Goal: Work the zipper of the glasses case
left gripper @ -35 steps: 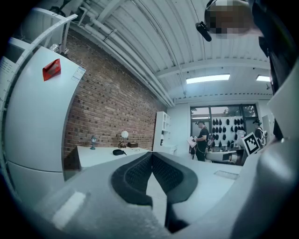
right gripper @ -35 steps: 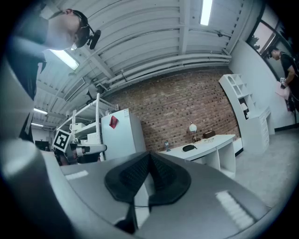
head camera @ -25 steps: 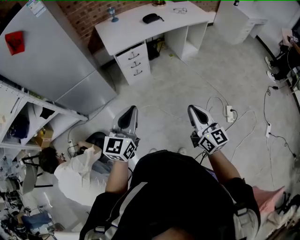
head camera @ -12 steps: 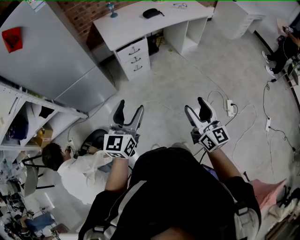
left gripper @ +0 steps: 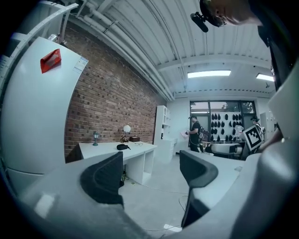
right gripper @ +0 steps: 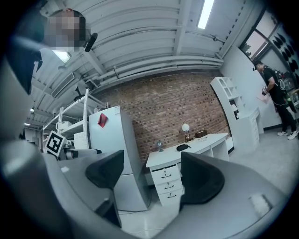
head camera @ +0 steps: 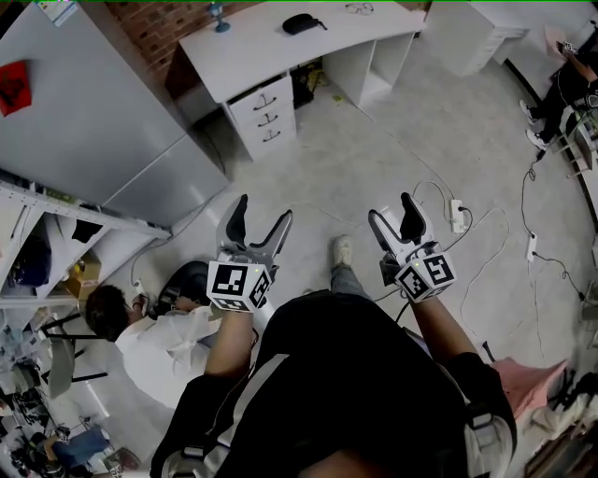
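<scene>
The black glasses case [head camera: 301, 22] lies on the white desk [head camera: 252, 51] far ahead across the room; it is also small in the left gripper view [left gripper: 123, 147] and the right gripper view [right gripper: 183, 147]. My left gripper [head camera: 262, 213] and right gripper [head camera: 392, 210] are held in the air in front of the person's body, well short of the desk. Both point toward it. The jaws of both are opening and nothing is between them, as the left gripper [left gripper: 149, 172] and right gripper [right gripper: 152, 172] show in their own views.
A drawer unit [head camera: 267, 119] sits under the desk, and a pair of glasses [head camera: 359, 9] lies near the case. A large grey cabinet [head camera: 103, 121] stands at left. A person [head camera: 159, 336] crouches on the floor at left. A power strip [head camera: 456, 217] and cables lie at right.
Both grippers went from shut to open. The person has stepped forward, one shoe now showing between the grippers, and the desk has slid toward the top of the head view.
</scene>
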